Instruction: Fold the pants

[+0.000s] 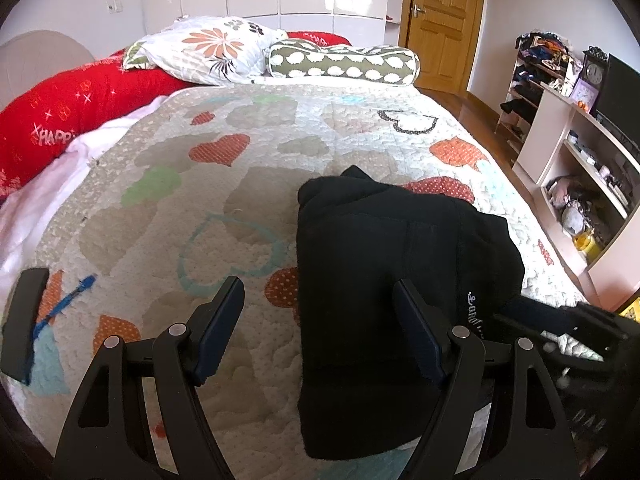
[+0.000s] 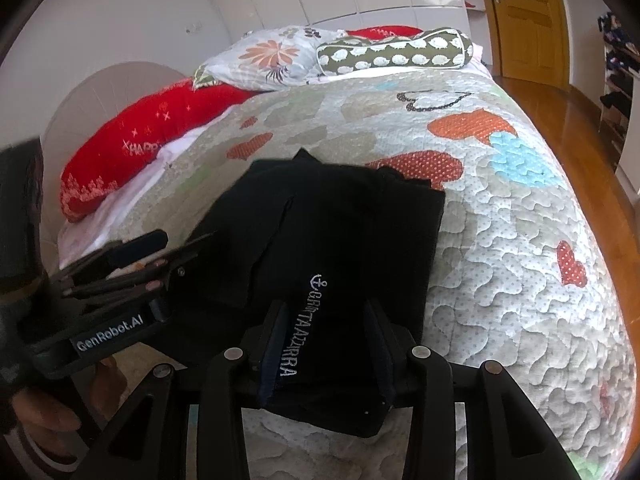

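The folded black pants (image 2: 320, 248) lie on the quilted bed (image 2: 520, 240), the right gripper (image 2: 328, 344) fingers straddling their near edge, grip unclear, the left gripper (image 1: 320, 328) beside them gaping wide.

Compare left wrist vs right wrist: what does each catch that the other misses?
Left wrist only: shelving with a clock at right, and the left gripper wide open with one finger over the quilt, the other over the black pants.

Right wrist only: the right gripper straddling the pants' near edge, and the person's hand.

Both: folded pants, quilt, pillows, wooden door.
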`<act>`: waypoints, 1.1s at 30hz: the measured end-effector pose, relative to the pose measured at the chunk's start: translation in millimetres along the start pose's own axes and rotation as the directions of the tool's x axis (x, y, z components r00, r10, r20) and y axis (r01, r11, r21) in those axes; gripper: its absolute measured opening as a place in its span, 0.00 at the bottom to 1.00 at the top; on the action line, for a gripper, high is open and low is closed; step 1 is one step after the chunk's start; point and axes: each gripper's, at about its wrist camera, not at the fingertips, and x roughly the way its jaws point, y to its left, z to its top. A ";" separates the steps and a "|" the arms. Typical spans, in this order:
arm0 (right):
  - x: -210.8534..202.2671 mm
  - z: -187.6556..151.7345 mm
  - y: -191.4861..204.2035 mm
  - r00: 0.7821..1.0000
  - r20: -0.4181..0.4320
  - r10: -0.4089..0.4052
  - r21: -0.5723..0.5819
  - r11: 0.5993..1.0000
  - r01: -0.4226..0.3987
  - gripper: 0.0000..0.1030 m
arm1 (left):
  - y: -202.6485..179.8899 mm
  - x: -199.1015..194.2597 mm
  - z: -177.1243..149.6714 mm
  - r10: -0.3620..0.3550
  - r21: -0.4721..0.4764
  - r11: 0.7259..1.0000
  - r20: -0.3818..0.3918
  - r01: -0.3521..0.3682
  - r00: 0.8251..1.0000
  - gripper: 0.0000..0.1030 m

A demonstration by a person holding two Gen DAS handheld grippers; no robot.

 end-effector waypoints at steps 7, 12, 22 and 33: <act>-16.9 10.0 -15.9 0.996 0.037 -0.078 0.045 0.996 0.076 0.38 | 4.5 -12.3 3.2 -0.003 -0.007 1.000 0.023 0.003 1.000 0.76; -11.9 8.1 -28.2 0.997 0.022 -0.074 0.076 0.994 0.072 0.38 | 10.8 -6.4 1.3 -0.009 -0.032 0.999 -0.003 0.009 1.000 0.76; -21.7 1.4 -23.5 0.997 0.059 -0.053 0.002 0.999 0.053 0.05 | 14.3 -6.8 -0.8 -0.020 -0.049 0.999 -0.006 0.020 1.000 0.76; -19.6 -0.9 -40.2 0.997 0.035 -0.074 0.087 0.994 0.071 0.10 | 12.0 6.8 -7.7 -0.040 -0.043 0.998 -0.048 0.038 0.998 0.76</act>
